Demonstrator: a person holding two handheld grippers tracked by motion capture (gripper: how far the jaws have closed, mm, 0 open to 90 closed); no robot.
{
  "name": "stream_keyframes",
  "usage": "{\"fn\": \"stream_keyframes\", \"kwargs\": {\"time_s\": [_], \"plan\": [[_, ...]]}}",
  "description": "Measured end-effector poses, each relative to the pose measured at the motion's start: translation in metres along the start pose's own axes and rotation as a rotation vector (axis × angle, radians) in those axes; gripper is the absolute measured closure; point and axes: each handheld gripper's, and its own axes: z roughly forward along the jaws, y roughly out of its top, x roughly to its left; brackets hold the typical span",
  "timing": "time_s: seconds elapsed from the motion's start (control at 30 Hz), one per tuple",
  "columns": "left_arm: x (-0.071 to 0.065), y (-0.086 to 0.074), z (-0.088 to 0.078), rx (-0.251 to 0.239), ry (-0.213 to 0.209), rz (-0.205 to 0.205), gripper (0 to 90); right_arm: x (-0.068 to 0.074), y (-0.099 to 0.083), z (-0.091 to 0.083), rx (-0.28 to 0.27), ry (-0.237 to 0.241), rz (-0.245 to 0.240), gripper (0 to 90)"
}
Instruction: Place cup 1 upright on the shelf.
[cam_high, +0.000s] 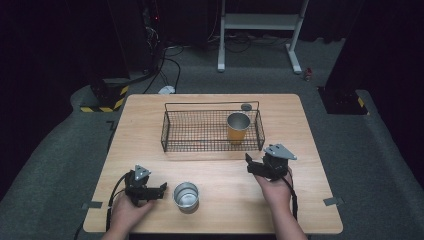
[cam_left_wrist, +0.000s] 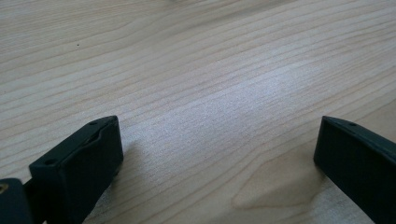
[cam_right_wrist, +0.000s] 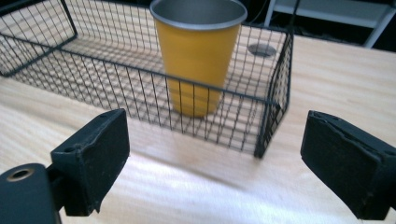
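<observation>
A black wire basket (cam_high: 210, 131) stands at the back middle of the wooden table (cam_high: 220, 172). A yellow metal cup (cam_high: 238, 127) stands upright in its right end. A silver metal cup (cam_high: 186, 195) stands upright near the front edge. My left gripper (cam_high: 161, 188) rests low just left of the silver cup, pointing right at it. In the left gripper view its jaws (cam_left_wrist: 218, 126) are wide open over bare wood. My right gripper (cam_high: 249, 163) hovers just in front of the basket's right end. It (cam_right_wrist: 215, 119) is open and faces the basket (cam_right_wrist: 140, 88) and the yellow cup (cam_right_wrist: 196, 60).
A small grey disc (cam_high: 246, 106) lies on the table behind the basket. Grey tape marks (cam_high: 331, 201) sit at the front corners. On the floor beyond are a white stand frame (cam_high: 260, 22), cables and black-and-yellow striped bases (cam_high: 107, 100).
</observation>
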Motion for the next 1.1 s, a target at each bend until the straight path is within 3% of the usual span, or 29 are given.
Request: {"fn": "stream_keyframes", "kwargs": {"time_s": [0.2,0.47,0.67,0.87,1.1], "plan": [[0.000,0.000,0.000,0.000,0.001,0.001,1.6,-0.005,-0.017,-0.011,0.027,-0.016,-0.003,8.9],[0.000,0.000,0.000,0.000,0.000,0.000,1.6,-0.016,-0.047,-0.020,0.121,-0.042,0.013,10.1],[0.000,0.000,0.000,-0.004,0.001,-0.003,1.6,-0.027,-0.071,-0.017,0.246,-0.054,0.017,10.7],[0.000,0.000,0.000,0.006,0.012,-0.010,0.2,-0.031,-0.083,-0.021,0.285,-0.064,0.014,10.1],[-0.003,0.002,0.002,0.003,0.030,-0.039,0.2,-0.035,-0.086,-0.022,0.287,-0.044,0.035,10.0]]}}
